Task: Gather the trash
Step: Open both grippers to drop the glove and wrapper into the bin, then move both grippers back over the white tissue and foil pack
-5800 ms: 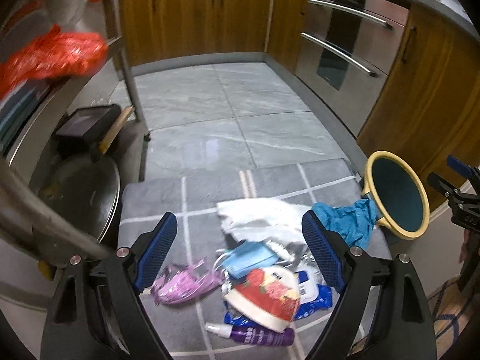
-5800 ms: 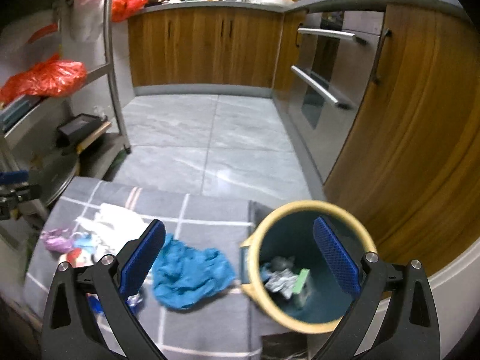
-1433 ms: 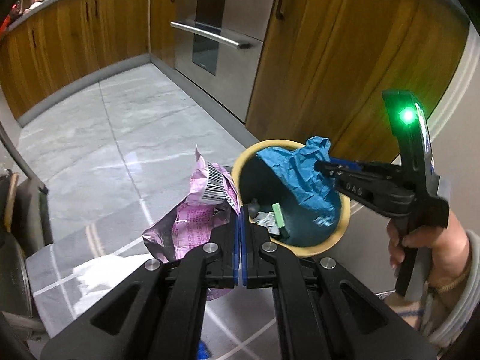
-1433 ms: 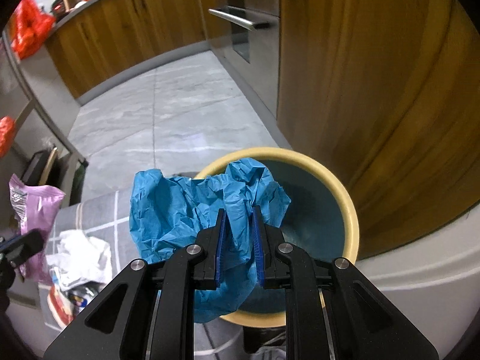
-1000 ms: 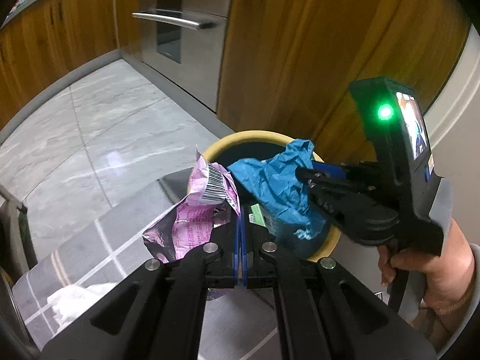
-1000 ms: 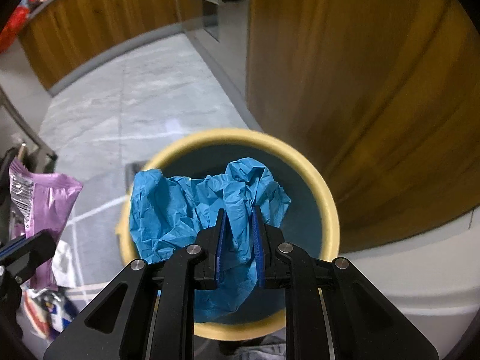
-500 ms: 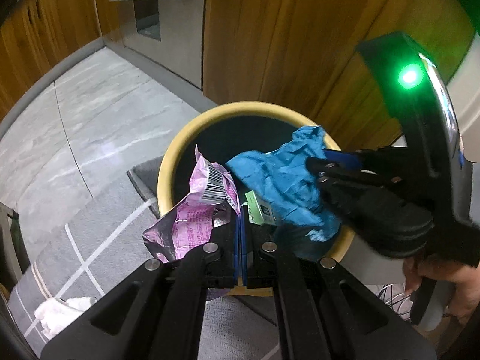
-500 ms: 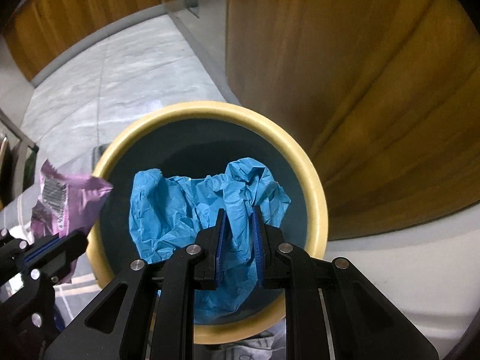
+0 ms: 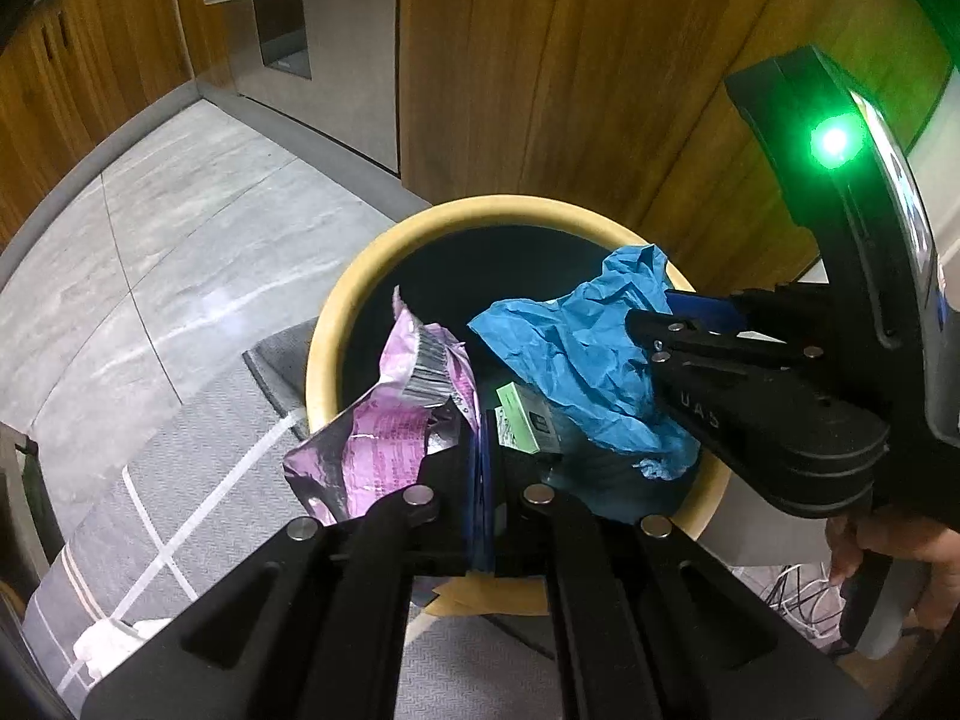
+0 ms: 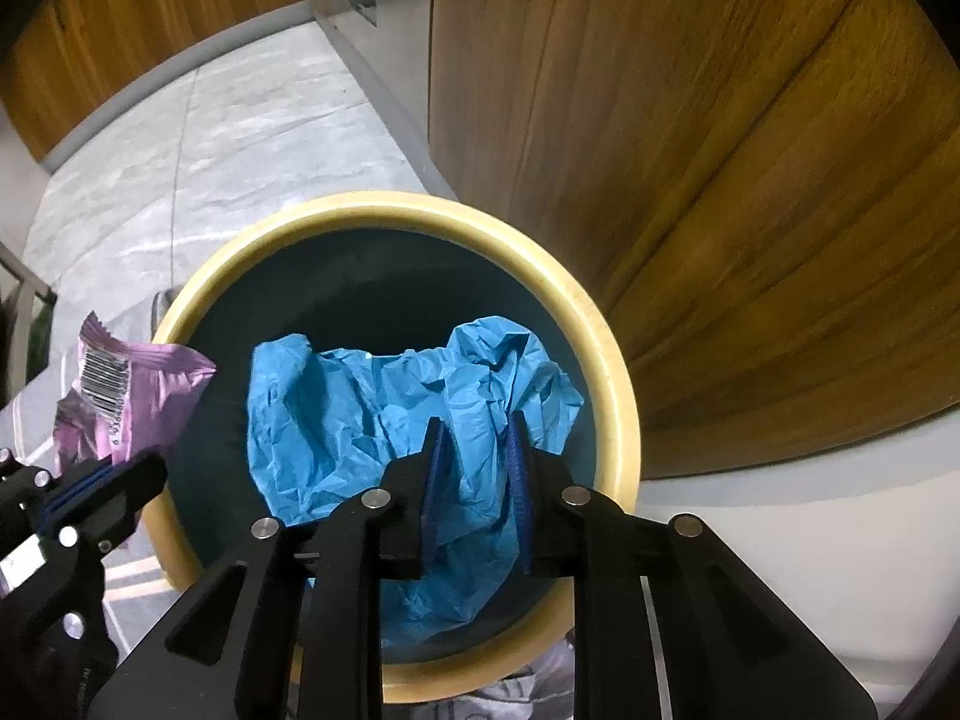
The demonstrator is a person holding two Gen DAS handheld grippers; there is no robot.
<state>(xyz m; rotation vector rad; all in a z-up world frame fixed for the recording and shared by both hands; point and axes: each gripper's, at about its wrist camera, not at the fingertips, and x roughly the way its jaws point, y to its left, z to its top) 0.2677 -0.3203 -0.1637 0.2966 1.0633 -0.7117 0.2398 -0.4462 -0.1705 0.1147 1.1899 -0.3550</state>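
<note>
Your left gripper (image 9: 483,450) is clamped tight on the purple wrapper (image 9: 384,426), which hangs over the near-left rim of the yellow-rimmed bin (image 9: 336,324). To its right, your right gripper (image 10: 477,480) holds the crumpled blue sheet (image 10: 360,414) over the bin's mouth; its jaws have just been easing apart, with the sheet between the pads and touching them.
</note>
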